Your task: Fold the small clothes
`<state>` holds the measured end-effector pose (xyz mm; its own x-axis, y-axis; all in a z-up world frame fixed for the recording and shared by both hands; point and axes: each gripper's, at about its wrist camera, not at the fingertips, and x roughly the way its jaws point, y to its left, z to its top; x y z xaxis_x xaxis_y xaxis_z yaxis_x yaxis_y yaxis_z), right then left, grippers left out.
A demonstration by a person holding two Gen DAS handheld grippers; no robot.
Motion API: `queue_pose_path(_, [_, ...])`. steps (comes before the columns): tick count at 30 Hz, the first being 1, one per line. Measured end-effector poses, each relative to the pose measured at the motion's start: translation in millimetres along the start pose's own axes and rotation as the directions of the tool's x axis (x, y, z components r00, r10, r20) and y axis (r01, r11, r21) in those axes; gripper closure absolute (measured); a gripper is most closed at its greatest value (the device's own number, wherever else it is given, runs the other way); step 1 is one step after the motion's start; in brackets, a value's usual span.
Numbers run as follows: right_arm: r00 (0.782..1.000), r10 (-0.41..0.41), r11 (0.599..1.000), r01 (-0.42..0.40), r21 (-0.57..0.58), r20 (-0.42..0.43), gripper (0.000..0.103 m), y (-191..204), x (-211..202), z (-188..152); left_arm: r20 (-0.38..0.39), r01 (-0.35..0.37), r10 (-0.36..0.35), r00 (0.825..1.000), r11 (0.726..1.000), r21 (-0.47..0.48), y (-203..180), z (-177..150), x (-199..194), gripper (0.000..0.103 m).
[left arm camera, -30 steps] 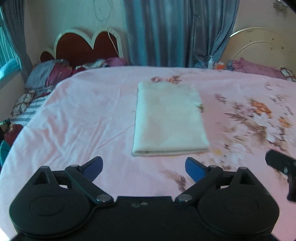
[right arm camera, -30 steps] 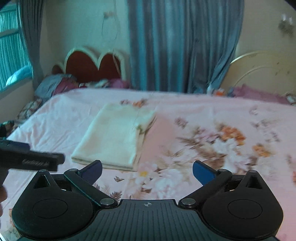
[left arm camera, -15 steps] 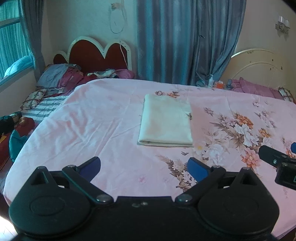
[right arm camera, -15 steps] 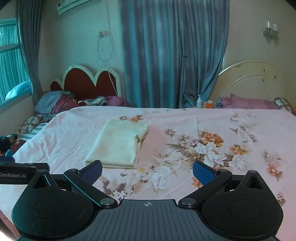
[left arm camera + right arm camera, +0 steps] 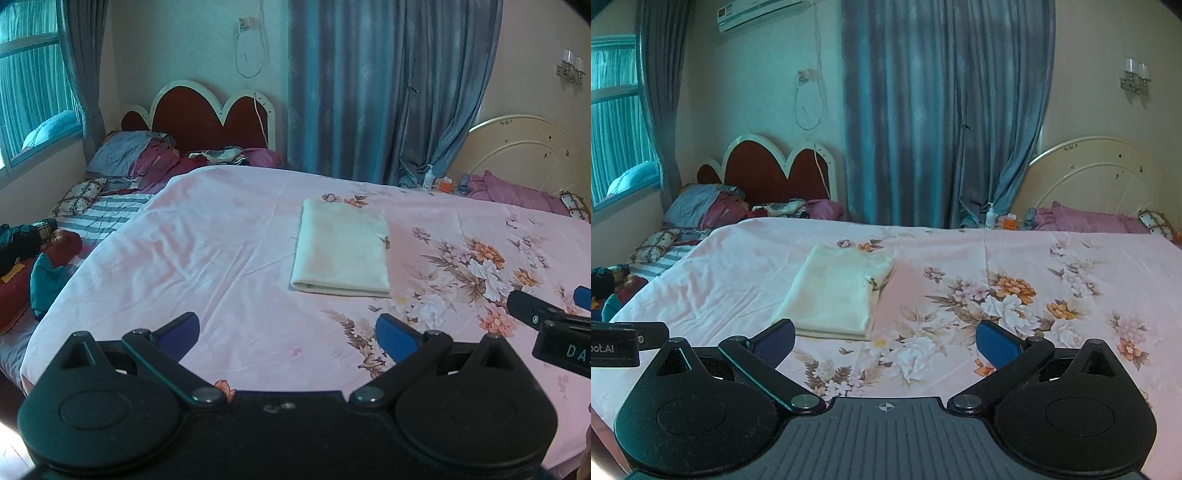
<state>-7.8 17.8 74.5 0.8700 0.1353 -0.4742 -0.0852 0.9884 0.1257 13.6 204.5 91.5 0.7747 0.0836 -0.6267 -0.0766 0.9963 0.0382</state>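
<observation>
Folded cream cloth (image 5: 341, 249) lies flat on pink floral bedsheet (image 5: 207, 258).
Left gripper (image 5: 288, 334) and right gripper (image 5: 885, 338) both spread wide, empty, short of cloth; left jaws just opened further.

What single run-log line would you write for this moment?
cloth: folded, flat on bed sheet | left gripper: open, empty | right gripper: open, empty | neither touches cloth

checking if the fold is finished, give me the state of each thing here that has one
cream garment: folded into a flat rectangle, lying on the bed, nothing touching it
left gripper: open, fingers empty, short of the garment
right gripper: open, fingers empty, short of the garment
pink floral sheet: spread over the bed, lightly creased
blue curtain: drawn shut
</observation>
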Motion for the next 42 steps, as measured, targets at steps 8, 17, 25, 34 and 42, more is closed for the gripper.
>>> queue_pose_path(8, [1.000,0.011,1.000,-0.011,-0.007,0.008,0.000,7.4,-2.0,0.1,0.003,-0.003,0.003,1.000,1.000,-0.008,3.1,-3.3,-1.8,0.001])
queue_pose_path(17, [1.000,0.015,1.000,-0.015,-0.015,0.011,0.000,9.5,0.2,1.2,-0.006,-0.007,0.007,1.000,1.000,-0.017,8.9,-4.2,-2.2,0.001])
queue_pose_path(25, [1.000,0.018,1.000,-0.017,-0.016,0.009,0.000,8.5,1.2,1.1,-0.012,-0.008,0.008,1.000,1.000,-0.017,10.1,-2.6,-0.8,0.001])
queue_pose_path(34, [1.000,0.017,1.000,-0.017,-0.018,0.006,0.000,5.3,2.8,0.8,-0.013,-0.008,0.008,1.000,1.000,-0.017,9.5,-2.3,0.6,0.001])
queue_pose_path(42, [1.000,0.020,1.000,-0.020,-0.017,0.005,0.000,1.8,3.5,-0.4,-0.021,-0.007,0.007,1.000,1.000,-0.014,6.9,-2.8,3.2,0.001])
